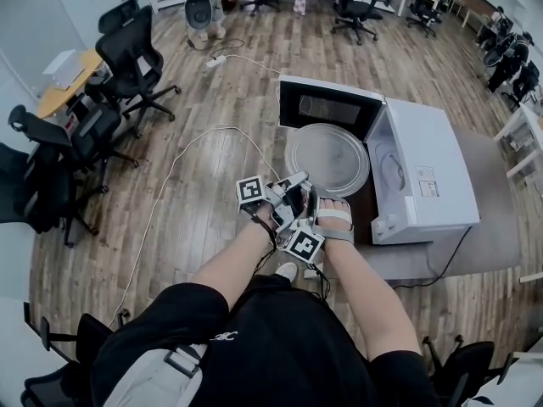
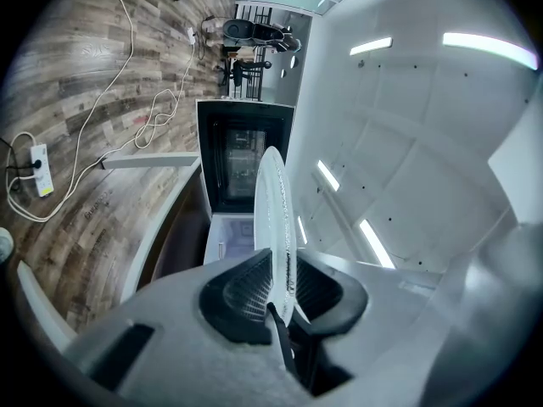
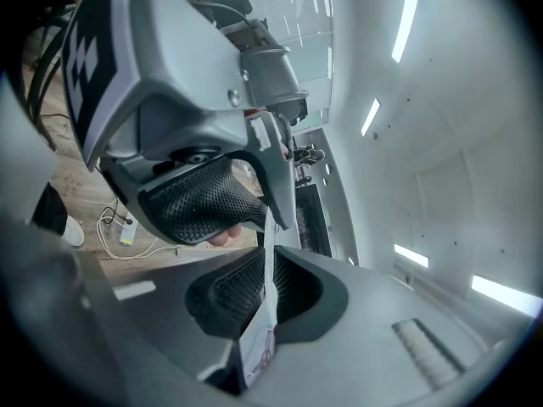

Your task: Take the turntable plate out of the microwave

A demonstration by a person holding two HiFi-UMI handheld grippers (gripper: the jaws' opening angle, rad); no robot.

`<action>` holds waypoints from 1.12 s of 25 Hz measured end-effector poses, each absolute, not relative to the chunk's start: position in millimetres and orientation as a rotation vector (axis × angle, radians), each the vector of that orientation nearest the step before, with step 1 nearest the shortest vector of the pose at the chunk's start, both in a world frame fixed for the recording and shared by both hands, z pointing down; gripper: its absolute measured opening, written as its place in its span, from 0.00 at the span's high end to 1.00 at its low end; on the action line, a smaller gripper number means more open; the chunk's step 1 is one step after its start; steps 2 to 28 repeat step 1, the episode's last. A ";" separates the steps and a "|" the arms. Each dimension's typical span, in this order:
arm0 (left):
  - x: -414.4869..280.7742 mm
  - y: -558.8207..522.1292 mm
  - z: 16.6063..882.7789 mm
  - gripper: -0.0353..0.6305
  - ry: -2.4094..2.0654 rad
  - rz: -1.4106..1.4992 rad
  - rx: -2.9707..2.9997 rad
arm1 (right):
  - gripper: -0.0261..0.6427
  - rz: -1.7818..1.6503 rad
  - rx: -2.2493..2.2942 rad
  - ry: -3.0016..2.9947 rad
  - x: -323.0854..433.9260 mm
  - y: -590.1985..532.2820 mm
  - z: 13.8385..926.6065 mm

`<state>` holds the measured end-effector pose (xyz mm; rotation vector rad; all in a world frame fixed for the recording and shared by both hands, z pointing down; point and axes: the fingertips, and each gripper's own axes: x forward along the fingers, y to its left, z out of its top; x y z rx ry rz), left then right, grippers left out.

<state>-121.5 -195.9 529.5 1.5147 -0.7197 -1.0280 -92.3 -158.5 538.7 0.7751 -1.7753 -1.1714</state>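
Observation:
The round clear glass turntable plate [image 1: 329, 158] is outside the white microwave [image 1: 428, 172], held roughly flat in front of its open cavity [image 1: 392, 166] and beside the swung-open door [image 1: 327, 107]. My left gripper [image 1: 294, 186] is shut on the plate's near rim. Its own view shows the plate [image 2: 273, 202] edge-on between the ribbed pads of that gripper [image 2: 280, 287]. My right gripper [image 1: 314, 202] grips the same rim just beside it. In the right gripper view the thin glass edge [image 3: 268, 265] is pinched in that gripper [image 3: 267, 293], with the left gripper's finger [image 3: 199, 202] close above.
The microwave stands on a grey table [image 1: 496, 227] whose near edge runs just ahead of my hands. A white cable [image 1: 170, 185] and power strip [image 1: 216, 60] lie on the wooden floor. Black office chairs [image 1: 127, 58] and a desk [image 1: 64, 79] stand at the left.

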 end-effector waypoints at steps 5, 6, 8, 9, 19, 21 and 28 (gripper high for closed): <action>-120.9 -194.3 529.7 0.87 -0.717 -1.031 1.510 | 0.91 -1.170 0.771 -1.775 -91.8 -156.9 540.2; -120.9 -194.3 529.7 0.87 -0.717 -1.031 1.510 | 0.91 -1.170 0.771 -1.775 -91.8 -156.9 540.2; -120.9 -194.3 529.7 0.87 -0.717 -1.031 1.510 | 0.91 -1.170 0.771 -1.775 -91.8 -156.9 540.2; -120.9 -194.3 529.7 0.87 -0.717 -1.031 1.510 | 0.91 -1.170 0.771 -1.775 -91.8 -156.9 540.2; -120.9 -194.3 529.7 0.87 -0.717 -1.031 1.510 | 0.91 -1.170 0.771 -1.775 -91.8 -156.9 540.2; -120.9 -194.3 529.7 0.87 -0.717 -1.031 1.510 | 0.91 -1.170 0.771 -1.775 -91.8 -156.9 540.2; -120.9 -194.3 529.7 0.87 -0.717 -1.031 1.510 | 0.91 -1.170 0.771 -1.775 -91.8 -156.9 540.2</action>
